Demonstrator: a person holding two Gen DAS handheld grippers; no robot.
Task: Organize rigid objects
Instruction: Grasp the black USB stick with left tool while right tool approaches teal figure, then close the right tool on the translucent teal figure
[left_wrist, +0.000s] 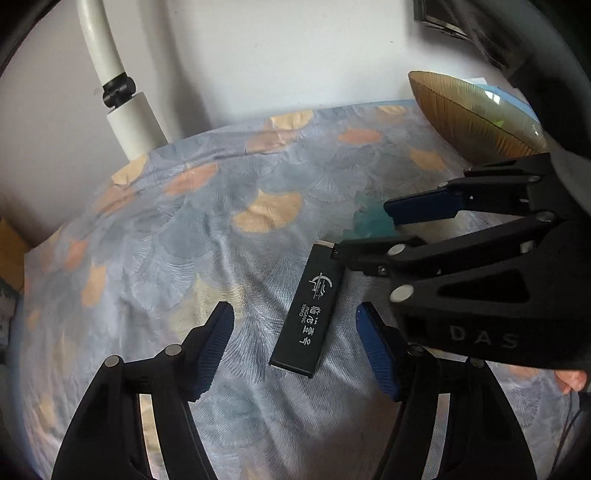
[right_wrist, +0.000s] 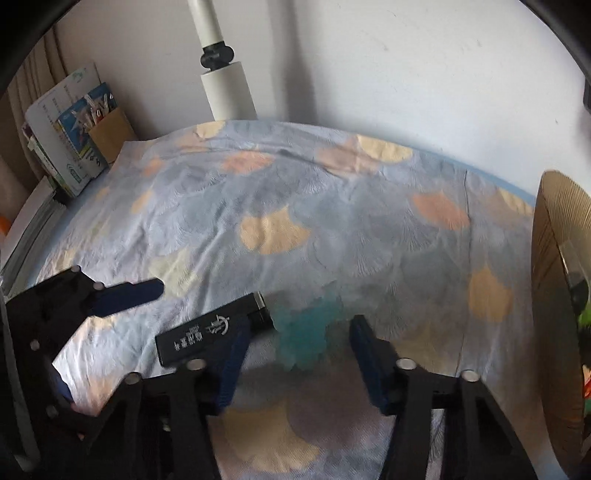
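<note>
Flat on the patterned cloth (left_wrist: 155, 236) lies a slim black box (left_wrist: 306, 314) with silver lettering, its long axis running from about 7 o'clock to 1 o'clock in the left wrist view, the pale-tipped end pointing up toward 1 o'clock. The left gripper (left_wrist: 295, 345) straddles its lower half with fingers spread wide and clear cloth on either side of the box. The right gripper (right_wrist: 295, 354) also stands released; in the left wrist view its near finger (left_wrist: 369, 254) touches or nearly touches the box's upper end, and I cannot tell which. In the right wrist view the box (right_wrist: 207, 332) lies at 9 o'clock of that gripper's span, partly behind its left finger. A ribbed amber bowl (left_wrist: 476, 114) sits at 2 o'clock near the cloth's far edge. A white post (left_wrist: 129, 122) rises at 11 o'clock, and books (right_wrist: 70, 136) stand at the left edge. Open cloth stretches from 10 to 12 o'clock.
</note>
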